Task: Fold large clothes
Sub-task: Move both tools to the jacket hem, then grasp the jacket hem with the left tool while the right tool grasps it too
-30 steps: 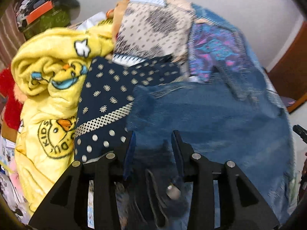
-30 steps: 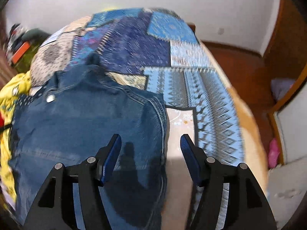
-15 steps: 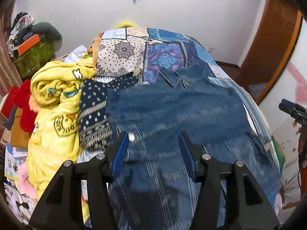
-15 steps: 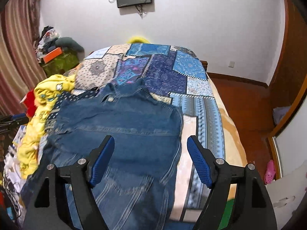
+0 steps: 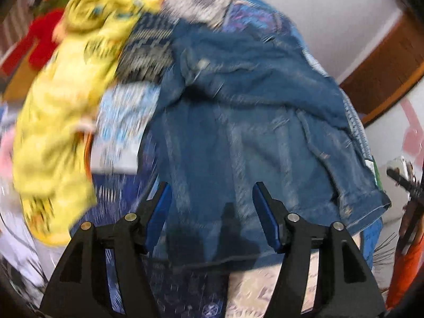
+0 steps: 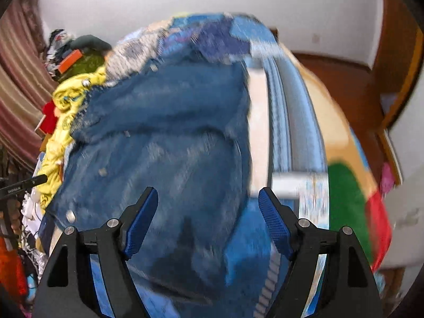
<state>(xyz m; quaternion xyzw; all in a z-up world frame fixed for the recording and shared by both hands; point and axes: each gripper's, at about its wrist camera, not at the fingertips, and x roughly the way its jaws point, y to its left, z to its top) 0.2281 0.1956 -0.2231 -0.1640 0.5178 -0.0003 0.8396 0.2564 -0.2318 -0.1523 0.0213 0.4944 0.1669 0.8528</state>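
Denim jacket point(image 5: 238, 122) lies spread across the bed, on top of a patchwork bedspread point(image 6: 288, 122); both views are motion-blurred. In the left wrist view the jacket's hem edge sits just ahead of the fingers, one sleeve cuff point(image 5: 368, 206) hanging toward the right edge of the bed. Left gripper point(image 5: 212, 212): fingers spread wide, nothing between them, blue pads point(image 5: 265, 217) above the denim; contact with the cloth cannot be told. Right gripper point(image 6: 208, 220): fingers likewise spread apart and empty, over the jacket's near portion, with the right pad over the jacket's edge where it meets the bedspread. Metal snap buttons point(image 6: 70, 216) visible along the jacket's left side in the right wrist view. Yellow blanket with printed cartoon figures point(image 5: 61, 111) is bunched beside the jacket on its left, touching a dark dotted cloth point(image 5: 145, 50) that lies partly under the denim. Red fabric point(image 5: 39, 45) sits beyond the blanket.
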